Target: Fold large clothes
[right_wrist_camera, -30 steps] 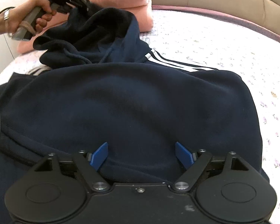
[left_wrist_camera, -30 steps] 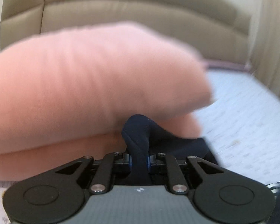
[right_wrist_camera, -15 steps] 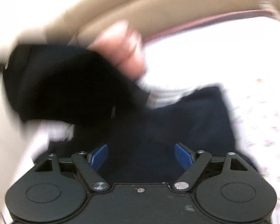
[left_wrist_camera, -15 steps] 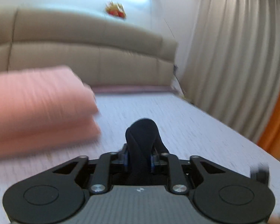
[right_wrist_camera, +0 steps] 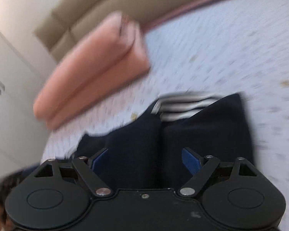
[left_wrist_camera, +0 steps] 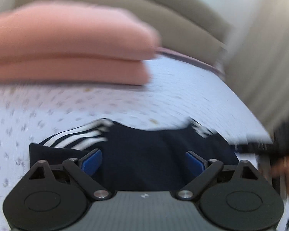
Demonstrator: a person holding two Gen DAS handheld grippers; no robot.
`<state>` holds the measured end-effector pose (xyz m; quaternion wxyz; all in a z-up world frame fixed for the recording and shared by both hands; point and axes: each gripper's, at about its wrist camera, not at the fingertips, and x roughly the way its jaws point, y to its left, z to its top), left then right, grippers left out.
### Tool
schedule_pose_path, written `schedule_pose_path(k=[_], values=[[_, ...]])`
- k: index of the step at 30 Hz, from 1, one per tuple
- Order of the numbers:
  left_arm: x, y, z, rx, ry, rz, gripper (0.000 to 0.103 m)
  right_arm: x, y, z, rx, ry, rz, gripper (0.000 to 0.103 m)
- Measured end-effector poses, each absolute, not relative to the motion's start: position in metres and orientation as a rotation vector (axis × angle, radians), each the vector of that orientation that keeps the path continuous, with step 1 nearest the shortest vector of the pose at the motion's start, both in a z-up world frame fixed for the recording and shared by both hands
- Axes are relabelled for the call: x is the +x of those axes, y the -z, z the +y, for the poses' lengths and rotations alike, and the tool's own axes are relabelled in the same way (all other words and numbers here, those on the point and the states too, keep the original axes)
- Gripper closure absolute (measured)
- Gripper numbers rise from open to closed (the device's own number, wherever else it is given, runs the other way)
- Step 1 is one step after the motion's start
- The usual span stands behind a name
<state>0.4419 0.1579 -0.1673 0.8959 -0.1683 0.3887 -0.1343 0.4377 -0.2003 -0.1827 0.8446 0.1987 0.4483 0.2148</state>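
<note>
Garment: a dark navy hoodie (left_wrist_camera: 144, 154) with white stripes is laid on the bed (left_wrist_camera: 48, 111), folded into a compact bundle; it is seen in both wrist views (right_wrist_camera: 202, 134).
Stripes: white bands are shown at the far left corner of the hoodie in the left wrist view, and at its far edge in the right wrist view.
Fold line: a vertical crease is seen down the middle of the hoodie in the right wrist view, with one dark panel on each side of it.
Left tongs (left_wrist_camera: 143, 160): spread wide, nothing held; the blue pads (left_wrist_camera: 91, 160) are set above the near part of the hoodie, whether touching it cannot be told.
Right tongs (right_wrist_camera: 144, 161): spread wide, nothing held; the blue pads (right_wrist_camera: 190, 161) are set over the near edge of the hoodie.
Bed: covered by a pale sheet with a small flower print, on which the hoodie is carried.
Pink pillows (left_wrist_camera: 67, 44): two are stacked beyond the hoodie, apart from it, against the beige padded headboard (left_wrist_camera: 163, 3).
Other gripper: a dark blurred shape is seen to the right of the hoodie in the left wrist view.
Sharpness: both views are blurred, so fine detail cannot be told.
</note>
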Motion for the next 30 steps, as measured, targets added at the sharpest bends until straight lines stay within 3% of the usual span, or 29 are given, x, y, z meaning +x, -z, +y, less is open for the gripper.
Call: schedule_pose_path(k=[4,6,7,8,9,13,15,16,17,18,19,20,21,23,26,27,28,29,30], values=[[0.509,0.217,0.180,-0.468,0.204,0.961,0.038,0.467,0.209,-0.177,0.361,-0.418,0.960,0.002],[0.517,0.233,0.183,-0.478,0.218,0.986,0.076,0.468,0.205,-0.173,0.378,-0.456,0.907,0.007],[0.515,0.233,0.181,-0.478,0.269,0.965,0.098,0.467,0.200,-0.172,0.371,-0.487,0.895,0.026],[0.509,0.227,0.178,-0.467,0.297,0.933,0.098,0.465,0.193,-0.170,0.350,-0.512,0.871,0.082],[0.505,0.219,0.175,-0.472,0.301,0.882,0.098,0.460,0.184,-0.168,0.307,-0.502,0.842,0.094],[0.497,0.195,0.184,-0.538,0.249,0.707,0.098,0.467,0.163,-0.171,0.246,-0.457,0.734,0.099],[0.506,0.206,0.189,-0.570,0.234,0.735,0.098,0.484,0.174,-0.175,0.302,-0.450,0.784,0.099],[0.507,0.212,0.188,-0.568,0.222,0.755,0.098,0.487,0.183,-0.174,0.320,-0.456,0.824,0.096],[0.505,0.216,0.186,-0.531,0.211,0.770,0.094,0.489,0.189,-0.173,0.332,-0.470,0.866,0.083],[0.500,0.219,0.186,-0.493,0.202,0.782,0.091,0.488,0.192,-0.175,0.362,-0.481,0.907,0.078],[0.494,0.219,0.186,-0.478,0.196,0.798,0.078,0.485,0.194,-0.180,0.403,-0.487,0.940,0.061],[0.481,0.219,0.189,-0.485,0.206,0.821,0.063,0.477,0.197,-0.187,0.469,-0.508,0.982,0.033],[0.471,0.221,0.191,-0.507,0.225,0.842,0.054,0.467,0.199,-0.194,0.522,-0.530,1.007,0.022],[0.448,0.218,0.195,-0.530,0.268,0.863,0.033,0.445,0.201,-0.204,0.588,-0.582,1.050,0.019],[0.415,0.221,0.192,-0.510,0.318,0.919,0.032,0.417,0.212,-0.203,0.632,-0.655,1.135,0.019],[0.410,0.226,0.188,-0.496,0.328,0.942,0.033,0.412,0.216,-0.199,0.623,-0.662,1.177,0.020],[0.407,0.230,0.182,-0.459,0.333,0.962,0.044,0.407,0.218,-0.197,0.625,-0.658,1.180,0.027],[0.404,0.229,0.176,-0.416,0.333,0.963,0.098,0.400,0.215,-0.198,0.640,-0.654,1.137,0.074],[0.401,0.228,0.174,-0.405,0.350,0.952,0.098,0.397,0.209,-0.200,0.651,-0.639,1.105,0.089]])
